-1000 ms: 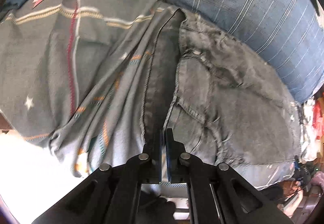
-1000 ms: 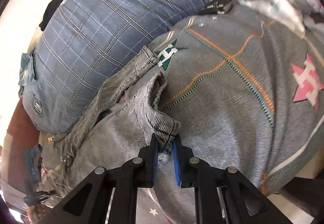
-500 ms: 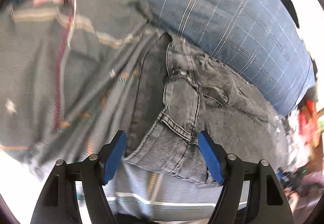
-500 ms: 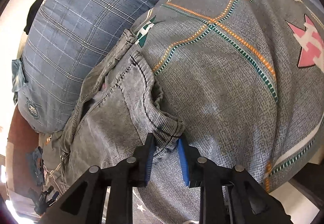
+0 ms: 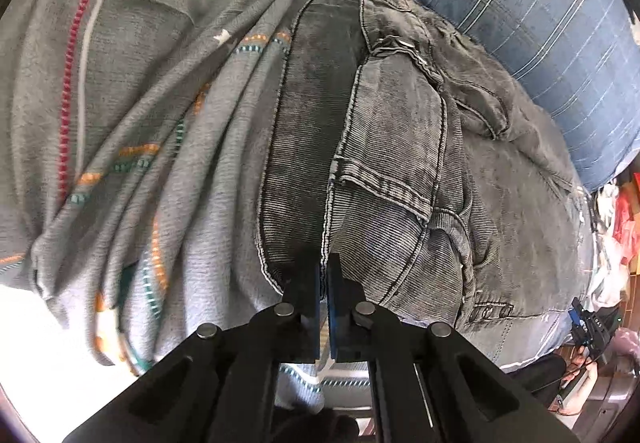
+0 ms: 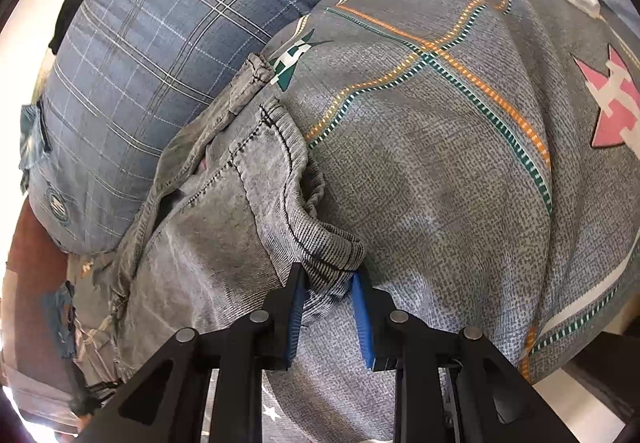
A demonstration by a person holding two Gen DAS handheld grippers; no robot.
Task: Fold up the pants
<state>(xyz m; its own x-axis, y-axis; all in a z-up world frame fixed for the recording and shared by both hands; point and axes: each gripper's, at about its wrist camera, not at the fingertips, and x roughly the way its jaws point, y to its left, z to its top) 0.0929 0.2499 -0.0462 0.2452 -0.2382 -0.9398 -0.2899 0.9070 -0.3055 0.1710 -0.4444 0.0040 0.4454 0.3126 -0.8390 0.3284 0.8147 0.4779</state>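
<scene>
We are keeping the pants (image 5: 400, 131) spread on the patterned bedspread (image 5: 140, 83), near the plaid pillow (image 5: 520, 23). Left gripper (image 5: 323, 275) is clenching a seam edge; right gripper (image 6: 329, 293), jaws closing, is pinching a hem fold to lift both corners.

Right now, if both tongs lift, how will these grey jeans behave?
Likely floppy: the grey jeans already lie rumpled and creased. Probably heavy for cloth, given the thick seams and ribbed weave. The bunched hem between the right tongs, which are closing, should hold without slipping.

plaid pillow (image 5: 520, 15) crowding pants (image 5: 400, 147), bedspread (image 6: 460, 183) open
</scene>
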